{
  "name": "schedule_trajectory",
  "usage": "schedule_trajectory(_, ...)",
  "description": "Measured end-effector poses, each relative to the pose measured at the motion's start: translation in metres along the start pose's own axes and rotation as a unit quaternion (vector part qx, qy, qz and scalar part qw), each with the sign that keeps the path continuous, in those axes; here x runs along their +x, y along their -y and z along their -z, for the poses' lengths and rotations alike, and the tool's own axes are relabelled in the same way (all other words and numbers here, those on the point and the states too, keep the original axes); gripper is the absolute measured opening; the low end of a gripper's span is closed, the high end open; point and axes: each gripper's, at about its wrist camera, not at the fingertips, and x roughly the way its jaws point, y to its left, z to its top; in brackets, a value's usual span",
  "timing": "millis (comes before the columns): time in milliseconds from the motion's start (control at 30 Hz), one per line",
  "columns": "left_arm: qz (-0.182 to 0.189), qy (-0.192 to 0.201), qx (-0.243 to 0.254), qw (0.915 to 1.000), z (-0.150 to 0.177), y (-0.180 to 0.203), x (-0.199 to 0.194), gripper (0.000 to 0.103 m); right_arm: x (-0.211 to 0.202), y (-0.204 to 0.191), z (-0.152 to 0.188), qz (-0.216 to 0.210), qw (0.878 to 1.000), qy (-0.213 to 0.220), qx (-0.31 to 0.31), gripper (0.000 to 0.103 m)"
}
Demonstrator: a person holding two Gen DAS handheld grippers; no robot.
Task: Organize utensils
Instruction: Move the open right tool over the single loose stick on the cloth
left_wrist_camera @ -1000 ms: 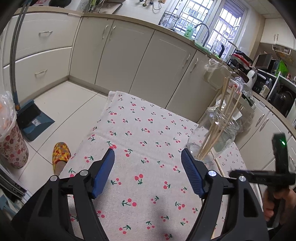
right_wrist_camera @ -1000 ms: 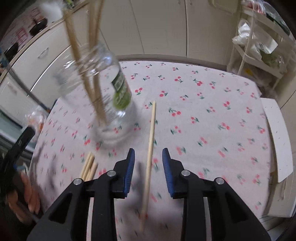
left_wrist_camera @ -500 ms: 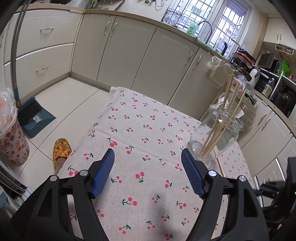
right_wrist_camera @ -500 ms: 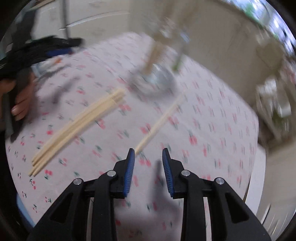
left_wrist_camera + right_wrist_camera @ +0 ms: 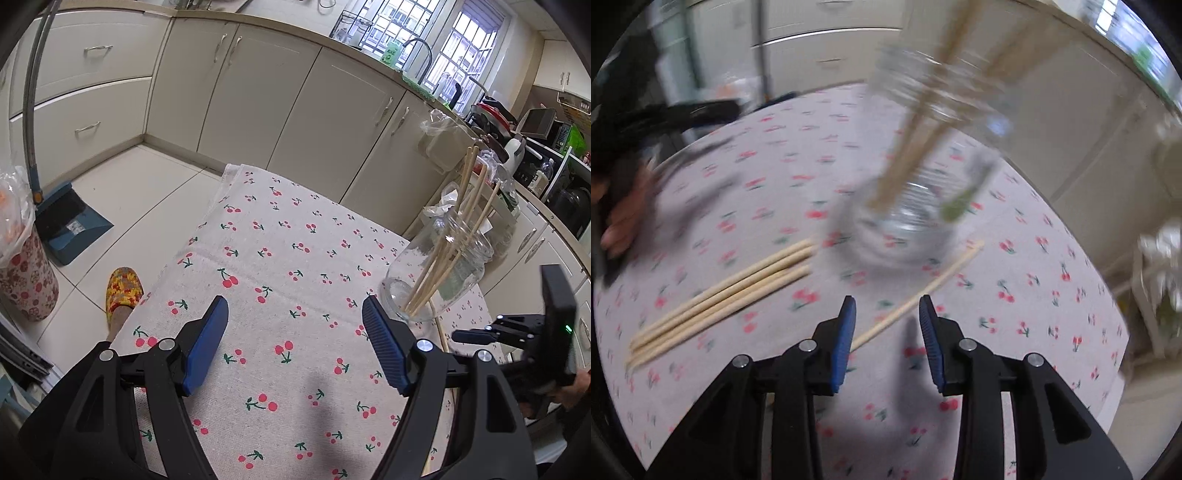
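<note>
Wooden chopstick [image 5: 916, 295] flat between right tool [image 5: 887, 325] pads, untouched.

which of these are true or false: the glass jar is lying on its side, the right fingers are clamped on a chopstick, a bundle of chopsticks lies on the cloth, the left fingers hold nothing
1. The clear glass jar lies on its side. False: it stands upright on the cherry-print tablecloth, with wooden chopsticks leaning inside it.
2. The right gripper is clamped on a chopstick. False: its fingers have just been opening, and the single pale wooden chopstick lies on the cloth between them, not pinched.
3. A bundle of pale wooden chopsticks lies flat on the cloth. True.
4. The left gripper holds nothing. True: its fingers stand wide apart over bare cloth.
</note>
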Motion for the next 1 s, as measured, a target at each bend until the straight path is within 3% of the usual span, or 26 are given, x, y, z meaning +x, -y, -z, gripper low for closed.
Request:
schedule_trajectory(100, 0.002, -0.002, 0.001, 1.0000, 0.000, -0.001, 0.000, 0.072, -0.004, 0.016, 0.012, 0.015, 0.995, -0.004, 0.101, 0.036)
schedule_trajectory(200, 0.006, -0.001, -0.001, 1.0000, 0.000, -0.002, -0.001, 0.072, -0.020, 0.026, 0.040, 0.050, 0.967, 0.006, 0.248, 0.035)
schedule_trajectory(267, 0.007, -0.001, -0.003, 1.0000, 0.000, -0.003, -0.001, 0.072, -0.034, 0.028, 0.068, 0.018, 0.925, 0.031, 0.379, 0.035)
schedule_trajectory(300, 0.009, -0.002, -0.004, 1.0000, 0.000, -0.003, 0.000, 0.073, -0.037, 0.025, 0.075, -0.007, 0.913, 0.038, 0.407, 0.035)
schedule_trajectory(367, 0.012, -0.004, -0.005, 0.9999, 0.000, -0.004, 0.000, 0.073, -0.034, 0.014, 0.087, -0.130, 0.884, 0.043, 0.448, 0.035)
schedule_trajectory(400, 0.014, -0.006, -0.006, 0.9999, -0.001, -0.005, 0.000, 0.073, -0.034, 0.010, 0.087, -0.149, 0.882, 0.039, 0.446, 0.036)
schedule_trajectory(567, 0.025, -0.013, -0.015, 0.9995, -0.001, -0.009, 0.001, 0.073, -0.062, 0.006, 0.060, -0.078, 0.950, 0.045, 0.300, 0.047)
schedule_trajectory(633, 0.025, -0.012, -0.022, 0.9994, -0.001, -0.010, 0.002, 0.073, -0.075, -0.014, 0.044, -0.002, 0.989, 0.066, 0.131, 0.049)
schedule_trajectory(667, 0.026, -0.013, -0.025, 0.9993, -0.001, -0.011, 0.003, 0.073, -0.074, -0.023, 0.043, 0.021, 0.995, 0.070, 0.062, 0.049)
schedule_trajectory(700, 0.027, -0.015, -0.026, 0.9992, -0.001, -0.011, 0.004, 0.073, -0.071, -0.039, 0.039, 0.037, 0.996, 0.071, -0.038, 0.049)
schedule_trajectory(733, 0.027, -0.016, -0.026, 0.9992, -0.001, -0.011, 0.004, 0.073, -0.066, -0.053, 0.037, 0.044, 0.989, 0.066, -0.128, 0.049)
schedule_trajectory(800, 0.027, -0.020, -0.026, 0.9991, -0.001, -0.011, 0.006, 0.073, -0.059, -0.070, 0.036, 0.044, 0.964, 0.060, -0.253, 0.049)
schedule_trajectory(900, 0.027, -0.025, -0.034, 0.9987, -0.002, -0.013, 0.008, 0.073, -0.044, -0.074, 0.024, 0.002, 0.938, 0.028, -0.346, 0.049)
schedule_trajectory(1000, 0.029, -0.030, -0.047, 0.9980, -0.002, -0.018, 0.009, 0.073, -0.027, -0.069, 0.016, -0.039, 0.916, -0.036, -0.398, 0.049)
